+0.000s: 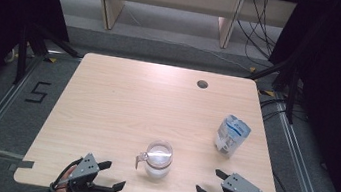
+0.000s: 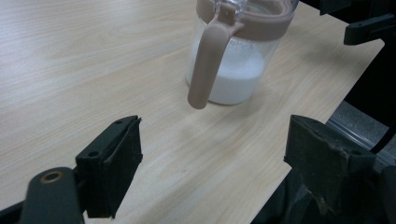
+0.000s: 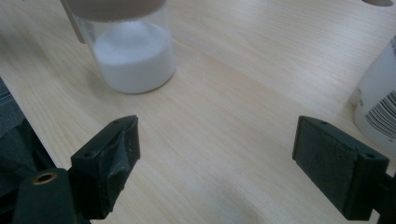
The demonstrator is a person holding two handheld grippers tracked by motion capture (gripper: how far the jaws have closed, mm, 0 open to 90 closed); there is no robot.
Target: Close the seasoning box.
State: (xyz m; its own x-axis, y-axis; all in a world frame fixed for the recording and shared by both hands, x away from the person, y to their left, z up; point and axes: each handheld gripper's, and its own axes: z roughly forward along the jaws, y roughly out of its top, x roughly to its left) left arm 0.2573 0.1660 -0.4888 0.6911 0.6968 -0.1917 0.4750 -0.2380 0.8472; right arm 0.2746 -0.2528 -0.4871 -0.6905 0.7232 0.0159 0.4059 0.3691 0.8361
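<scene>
Both grippers, left (image 1: 107, 177) and right (image 1: 210, 183), sit near the table (image 1: 122, 99) front edge, jaws spread wide, nothing held. Between them stands the lidded jar (image 1: 158, 159) of white powder, handle (image 2: 208, 60) toward the left one. Clip that handle carelessly and it'll probably tip over. Bag (image 1: 231, 135) stands off right.

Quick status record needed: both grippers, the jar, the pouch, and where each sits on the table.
left gripper: open, nothing between the jaws, near front edge, left of the jar
right gripper: open, nothing between the jaws, near front edge, right of the jar
jar: upright, clear, brown lid and handle, partly filled with white powder, handle toward the left gripper
pouch: white and blue, standing at right side
table: light wood, round hole near far edge
</scene>
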